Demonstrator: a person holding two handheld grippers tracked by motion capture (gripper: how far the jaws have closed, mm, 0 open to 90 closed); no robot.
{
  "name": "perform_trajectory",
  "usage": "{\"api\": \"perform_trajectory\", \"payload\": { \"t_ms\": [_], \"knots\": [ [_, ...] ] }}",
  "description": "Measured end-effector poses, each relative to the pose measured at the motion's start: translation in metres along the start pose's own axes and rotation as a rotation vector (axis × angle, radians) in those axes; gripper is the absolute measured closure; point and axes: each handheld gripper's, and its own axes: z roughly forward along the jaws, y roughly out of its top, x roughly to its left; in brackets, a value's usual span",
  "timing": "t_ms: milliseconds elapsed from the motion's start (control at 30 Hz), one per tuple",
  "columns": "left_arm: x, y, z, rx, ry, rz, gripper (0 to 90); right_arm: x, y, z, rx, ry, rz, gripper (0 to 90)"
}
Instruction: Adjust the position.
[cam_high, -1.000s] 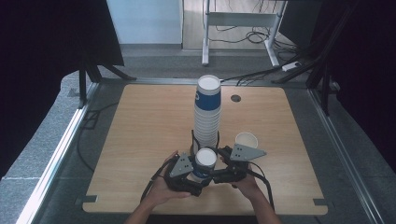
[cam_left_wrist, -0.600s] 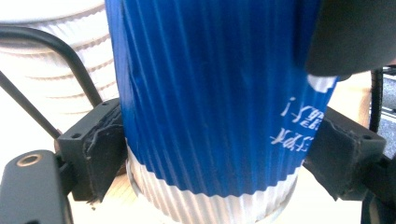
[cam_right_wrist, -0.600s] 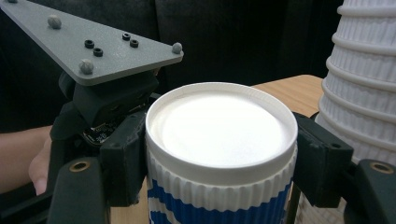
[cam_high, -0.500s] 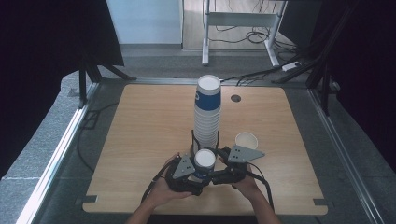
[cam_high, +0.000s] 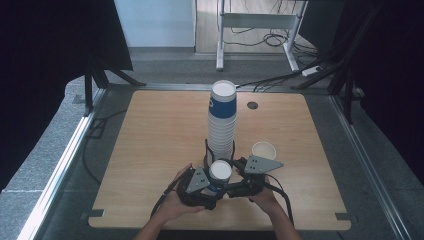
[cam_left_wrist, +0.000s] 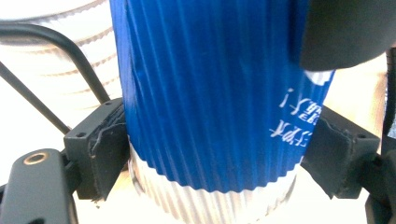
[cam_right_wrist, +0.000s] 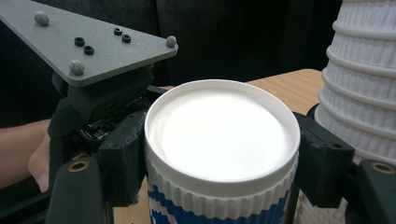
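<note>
At the near edge of the table (cam_high: 150, 130), just in front of the tall stack of cups (cam_high: 222, 120), both grippers met on one upside-down blue-sleeved cup (cam_high: 220, 175). The left gripper (cam_left_wrist: 219, 163) had its jaws spread about the width of the cup's lower body and pressed against the ribbed blue sleeve on either side, while the right gripper (cam_right_wrist: 223, 163) clasped the same cup higher up, its pads tight against the white band just under the upturned base. A single open cup (cam_high: 264, 150) stood upright just to the right of the stack.

Upside-down blue-sleeved paper cup (cam_high: 220, 176) upright before the tall cup stack (cam_high: 222, 122)
</note>
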Motion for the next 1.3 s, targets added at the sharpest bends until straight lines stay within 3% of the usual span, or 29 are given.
{"api": "perform_trajectory", "payload": {
  "t_ms": [767, 1100, 1300],
  "knots": [
    [-0.001, 0.001, 0.001, 0.03, 0.022, 0.032, 16.3, 0.001, -0.001, 0.0, 0.015, -0.002, -0.008, 27.8],
    [-0.004, 0.003, 0.002, 0.076, 0.095, 0.091, 16.4, 0.001, 0.0, -0.003, 0.028, -0.005, -0.013, 22.5],
    [-0.007, 0.002, 0.004, 0.117, 0.147, 0.153, 16.4, -0.001, 0.003, -0.014, 0.026, -0.003, 0.001, 21.5]
  ]
}}
